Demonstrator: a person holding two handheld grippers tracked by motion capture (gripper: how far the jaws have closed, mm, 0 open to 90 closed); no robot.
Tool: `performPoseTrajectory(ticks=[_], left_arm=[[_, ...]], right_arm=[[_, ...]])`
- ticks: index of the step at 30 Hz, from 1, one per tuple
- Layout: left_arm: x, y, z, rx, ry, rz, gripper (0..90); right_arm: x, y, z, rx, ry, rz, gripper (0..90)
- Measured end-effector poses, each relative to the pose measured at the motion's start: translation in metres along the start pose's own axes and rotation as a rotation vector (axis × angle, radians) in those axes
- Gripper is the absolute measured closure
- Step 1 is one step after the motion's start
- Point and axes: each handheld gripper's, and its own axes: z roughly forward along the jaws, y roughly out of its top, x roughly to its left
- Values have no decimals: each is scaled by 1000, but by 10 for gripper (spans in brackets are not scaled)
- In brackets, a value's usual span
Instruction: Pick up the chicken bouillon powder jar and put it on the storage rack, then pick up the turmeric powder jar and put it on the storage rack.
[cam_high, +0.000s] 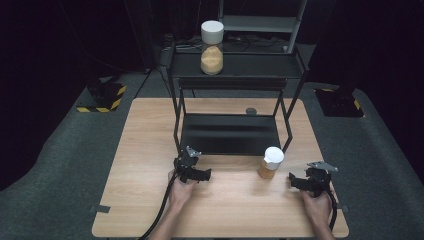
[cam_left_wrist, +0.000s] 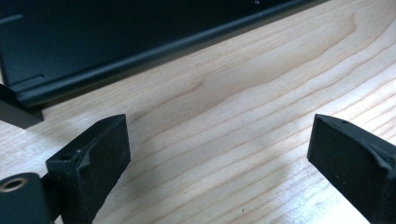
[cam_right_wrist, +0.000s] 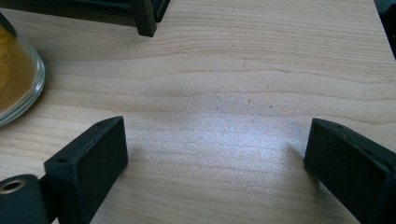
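Seemingly nothing is underway yet: the left tongs rest released and empty on the wooden surface before the black rack. Rightward, a small white-lidded jar stands beside the released right tongs, probably next grasped.

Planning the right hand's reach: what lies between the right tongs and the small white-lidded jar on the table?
Bare wood: in the high view, nothing lies between the right tongs and the small jar.
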Motion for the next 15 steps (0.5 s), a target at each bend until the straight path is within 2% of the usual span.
performPoseTrajectory(ticks=[3, 9, 15], left_arm=[[-4, -3, 2, -5, 15, 2, 57], [-15, -7, 5, -17, 63, 41, 58], [-15, -20, 6, -65, 63, 31, 46]], right_arm=[[0, 0, 0, 1, 1, 1, 52], [2, 0, 0, 2, -9, 9, 45], [4, 1, 0, 4, -15, 14, 38]])
